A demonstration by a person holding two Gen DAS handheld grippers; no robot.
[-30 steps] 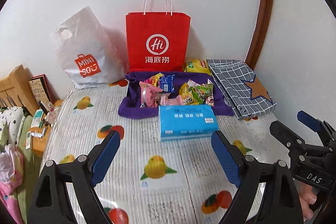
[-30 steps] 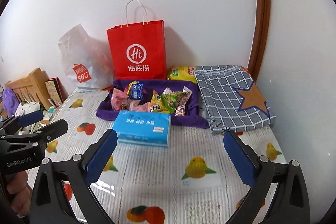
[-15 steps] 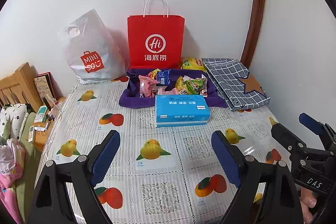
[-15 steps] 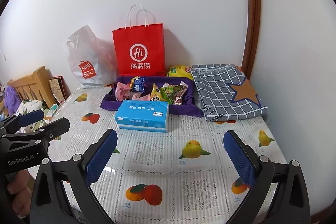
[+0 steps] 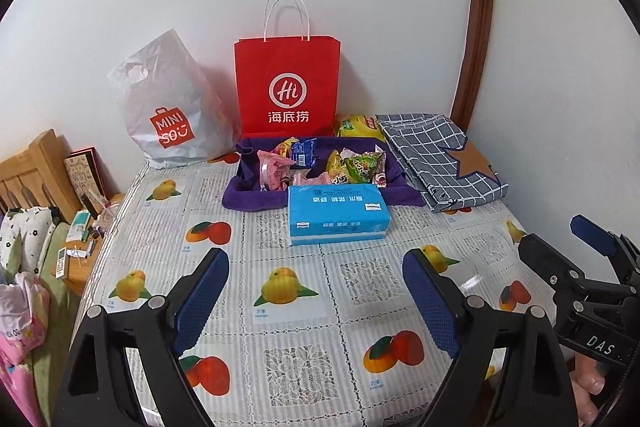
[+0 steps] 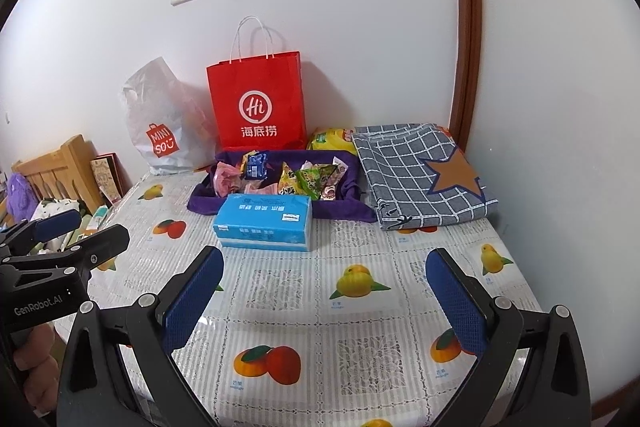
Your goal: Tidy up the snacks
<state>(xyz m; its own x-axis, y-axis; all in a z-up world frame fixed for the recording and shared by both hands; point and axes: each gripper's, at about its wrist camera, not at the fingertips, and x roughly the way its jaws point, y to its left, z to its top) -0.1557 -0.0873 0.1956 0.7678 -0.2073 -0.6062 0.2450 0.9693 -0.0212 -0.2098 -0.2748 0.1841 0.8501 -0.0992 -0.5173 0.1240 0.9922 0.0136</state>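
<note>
Several snack packets (image 5: pixel 320 165) (image 6: pixel 288 175) lie in a purple cloth tray (image 5: pixel 248 195) (image 6: pixel 200 201) at the back of the table. A yellow snack bag (image 5: pixel 356 126) (image 6: pixel 330 139) lies behind the tray. A blue tissue pack (image 5: pixel 338 213) (image 6: pixel 266 221) sits just in front of it. My left gripper (image 5: pixel 316 301) is open and empty, above the near part of the table. My right gripper (image 6: pixel 324 303) is open and empty, also well short of the tray. Each gripper shows at the edge of the other's view, the right (image 5: pixel 568 267) and the left (image 6: pixel 80 235).
A red paper bag (image 5: pixel 286 91) (image 6: pixel 258 107) and a white Miniso plastic bag (image 5: pixel 168 107) (image 6: pixel 160 123) stand against the wall. A folded grey checked cloth (image 5: pixel 440 155) (image 6: pixel 420 171) lies at the right. The fruit-print tablecloth (image 5: pixel 288 307) covers the table. A wooden bed frame (image 5: pixel 36 171) stands left.
Both grippers have drawn back from the tray and risen, so more of the near table shows. Both stay open. Nothing on the table has moved.
</note>
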